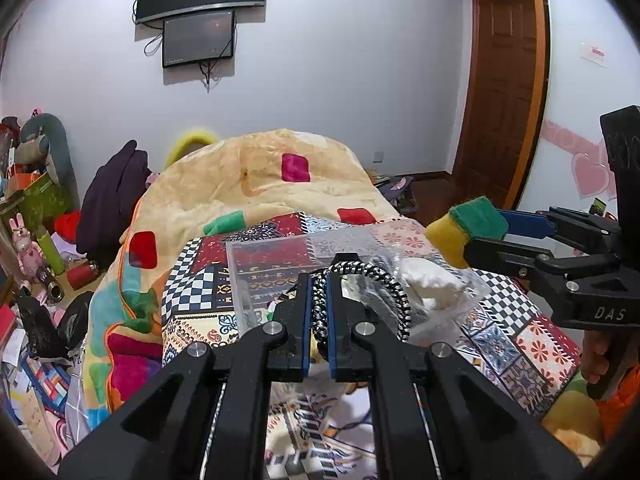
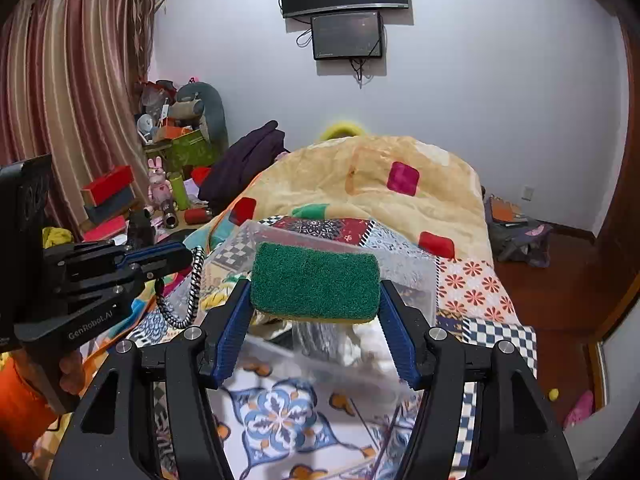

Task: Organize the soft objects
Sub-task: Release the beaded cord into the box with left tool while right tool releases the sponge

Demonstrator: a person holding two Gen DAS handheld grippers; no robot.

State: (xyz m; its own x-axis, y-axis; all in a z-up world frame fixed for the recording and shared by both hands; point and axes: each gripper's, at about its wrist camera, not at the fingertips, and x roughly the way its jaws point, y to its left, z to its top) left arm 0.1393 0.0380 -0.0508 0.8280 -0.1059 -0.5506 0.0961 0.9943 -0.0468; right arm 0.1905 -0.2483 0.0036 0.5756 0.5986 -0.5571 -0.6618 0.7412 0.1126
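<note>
Sponge (image 2: pixel 315 284), green scouring face up over a yellow foam base, sat pinched between the right gripper (image 2: pixel 316 320) pads, jaws spread only to its length, held above the clear plastic bin (image 2: pixel 412 268). Braided cord (image 1: pixel 320 308), black-and-white and stiffly looped, was clamped in the left gripper (image 1: pixel 319 320), jaws pressed nearly together on one strand, the loop arcing up and over to the right. Both items hung over or just beside the bin, so neither looked deposited yet. Inside the bin lay something white and crumpled in thin plastic film (image 1: pixel 432 284); likely already sorted, though I could not tell what it was. Bin walls were glossy, rigid, see-through. It rested on a patchwork bedspread (image 1: pixel 532 344), flat-woven and printed. Beyond it rose a plush cream blanket (image 1: pixel 248 176), deep-piled, with coloured squares.
</note>
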